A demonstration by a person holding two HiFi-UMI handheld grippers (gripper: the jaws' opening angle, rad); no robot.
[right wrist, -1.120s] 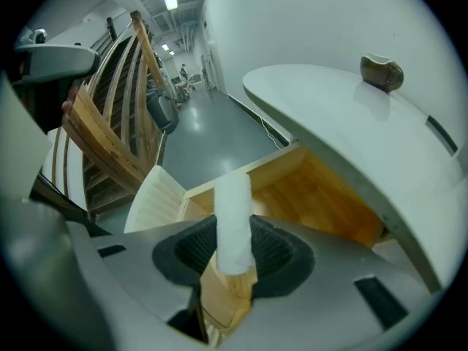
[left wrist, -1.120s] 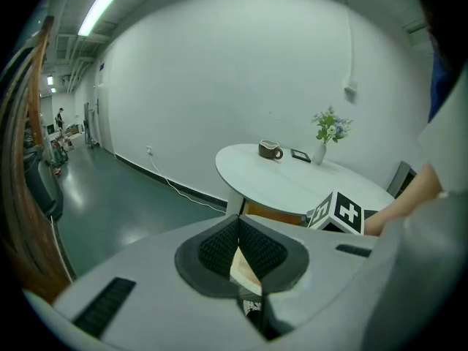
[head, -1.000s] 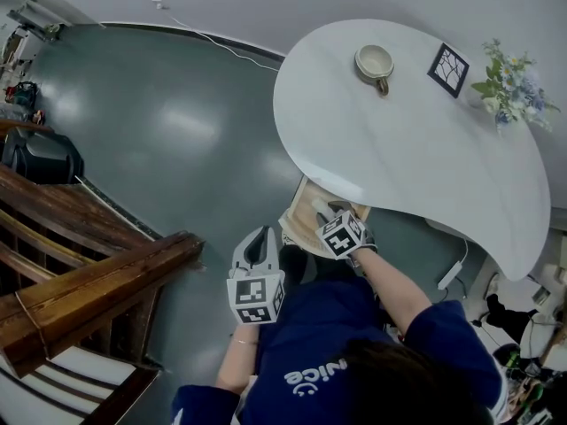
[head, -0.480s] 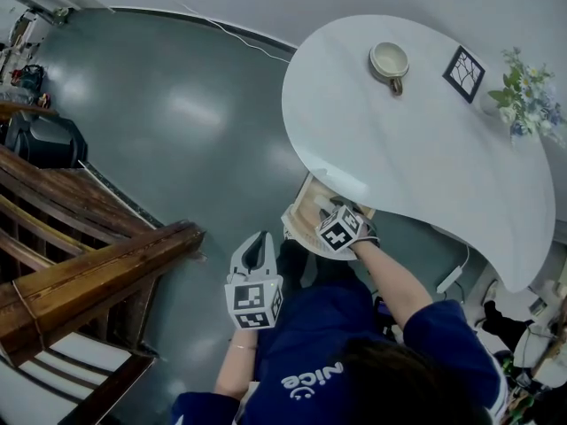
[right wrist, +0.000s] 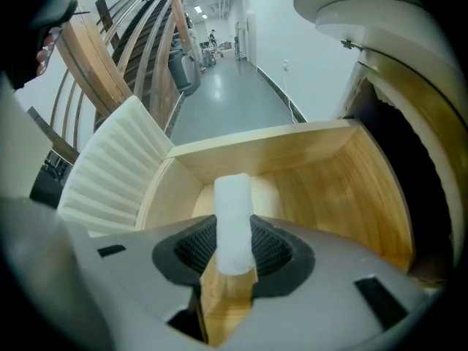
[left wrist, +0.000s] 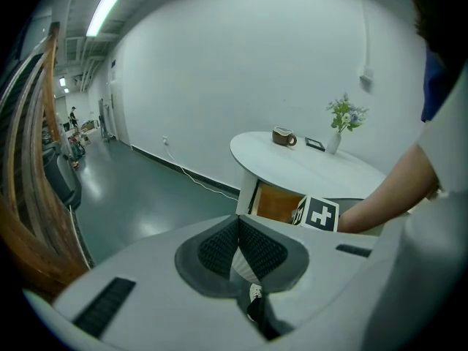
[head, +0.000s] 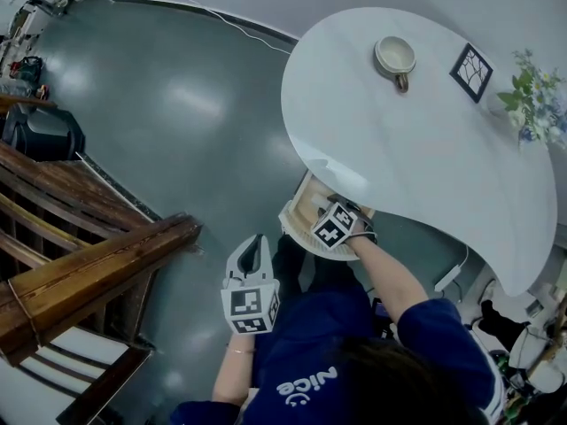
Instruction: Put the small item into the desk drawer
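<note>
**Small white item, held over the open drawer**

**Left tool** (left wrist: 238, 227): idle, low at the left beside the person's body. The ribbed pads are closed against each other with nothing between them. It is well apart from the drawer.

**Drawer** (right wrist: 329, 189): pale wood, pulled out from under the near edge of the white tabletop (head: 416, 149). A ribbed white front panel shows at its left. The floor of the drawer looks bare where it shows.

**Right tool** (right wrist: 233, 246): tipped steeply down into the drawer opening. Its jaws stand at a middling width, clamped on the small item. In the head view only its marker cube shows above the drawer (head: 306, 209).

**Small item** (right wrist: 234, 196): a short, frosted white bar with a rounded end.
- Position: upright between the pads, with its upper half standing proud of the jaw tips. It sits inside the drawer's walls and over its floor. Whether it touches the wood cannot be told.
- Handling, as judged: light for its size. It is stiff enough to keep its shape under the pads, with no bulge or dent showing. The surface looks matte, perhaps waxy, so it is only mildly slippery, and it seems not to be fragile.
- Best hold: across the narrow width near mid-length, as it is held here. A grip nearer the end would invite tilting.

**On the tabletop**, well apart from the drawer:
- a mug (head: 395, 57)
- a dark square tile (head: 470, 72)
- a vase of flowers (head: 534, 104)
</note>
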